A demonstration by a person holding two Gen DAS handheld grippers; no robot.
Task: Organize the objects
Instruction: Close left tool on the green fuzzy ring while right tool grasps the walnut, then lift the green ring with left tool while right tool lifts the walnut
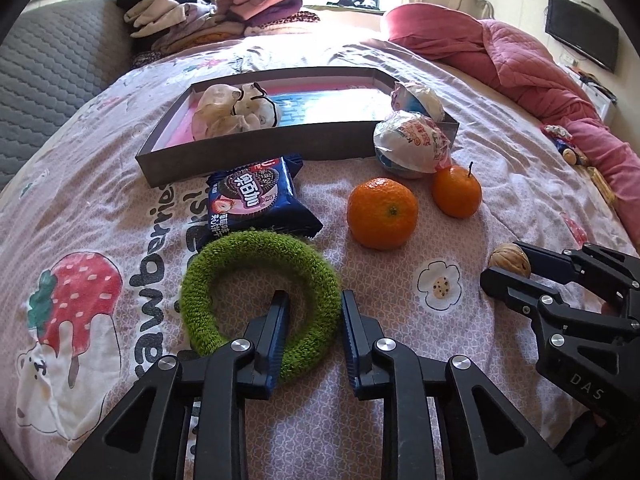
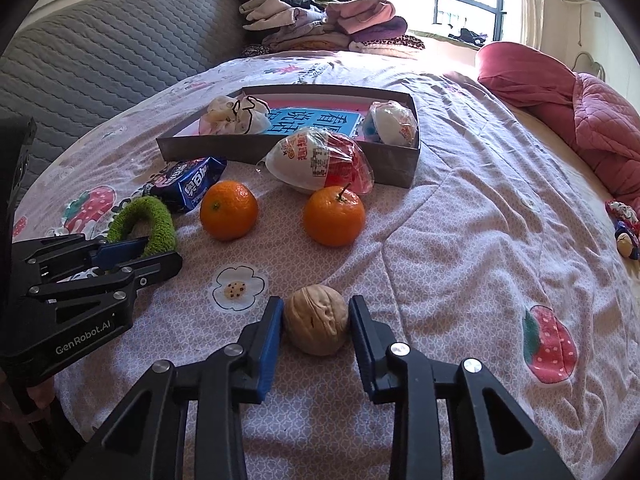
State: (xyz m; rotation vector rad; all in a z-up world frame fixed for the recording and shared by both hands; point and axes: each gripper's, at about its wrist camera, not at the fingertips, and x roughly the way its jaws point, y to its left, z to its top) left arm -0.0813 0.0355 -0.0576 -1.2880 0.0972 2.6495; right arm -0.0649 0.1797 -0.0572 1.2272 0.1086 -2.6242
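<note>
Our left gripper [image 1: 314,312] pinches the green ring [image 1: 260,292]; our right gripper [image 2: 316,320] clamps the walnut [image 2: 316,319], oranges [image 2: 229,210] at twelve o'clock.

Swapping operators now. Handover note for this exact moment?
Left hand-held gripper: straddles the green ring's band; grip unconfirmed.
Right hand-held gripper: shut on the walnut, which is on the bedsheet.
Done: a cloth pouch and one wrapped egg are in the box.
Left: two oranges, the cookie packet, the second egg, plus ring and walnut.
</note>
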